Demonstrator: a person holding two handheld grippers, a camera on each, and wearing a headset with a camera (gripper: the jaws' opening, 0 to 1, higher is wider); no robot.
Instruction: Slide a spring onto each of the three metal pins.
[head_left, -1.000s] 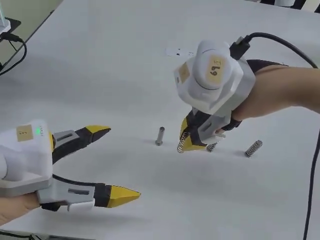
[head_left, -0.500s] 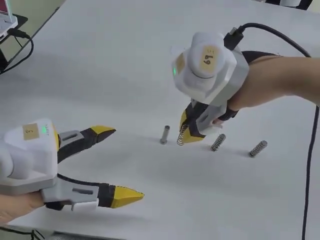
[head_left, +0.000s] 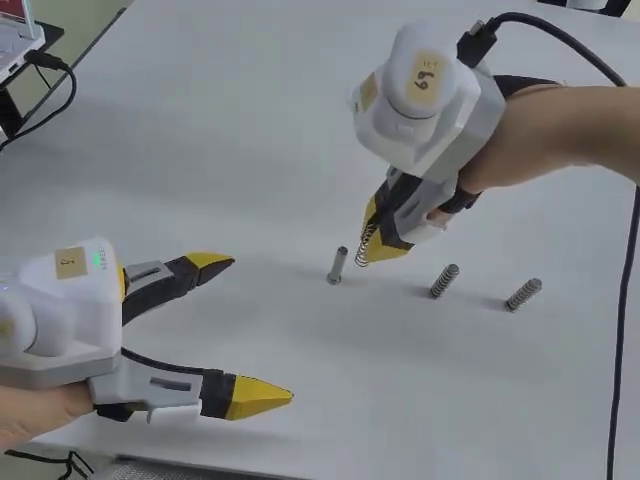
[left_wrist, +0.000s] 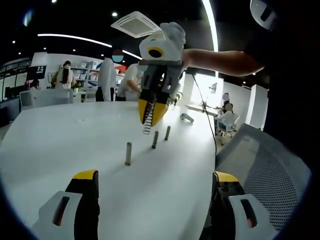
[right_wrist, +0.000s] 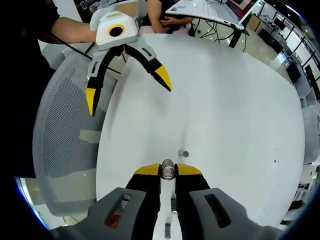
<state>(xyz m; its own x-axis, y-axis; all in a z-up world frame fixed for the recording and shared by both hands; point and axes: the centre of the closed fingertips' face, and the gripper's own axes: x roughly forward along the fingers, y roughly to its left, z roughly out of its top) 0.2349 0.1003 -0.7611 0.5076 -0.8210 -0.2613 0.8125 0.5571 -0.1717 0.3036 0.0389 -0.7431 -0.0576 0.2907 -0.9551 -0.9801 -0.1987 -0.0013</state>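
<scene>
Change: right tool (head_left: 372, 245), jaws clamped on a spring (head_left: 366, 246). A second ago it sat low, with the spring's lower end down at the desk (head_left: 200, 120), close beside the loose springs. Since then it has lifted and moved left. The spring now hangs clear of the desk, its lower end just right of the top of the upright pin (head_left: 337, 266), not over it. The nearer loose spring (head_left: 444, 281), earlier half hidden beneath the tool, now lies fully exposed.
</scene>
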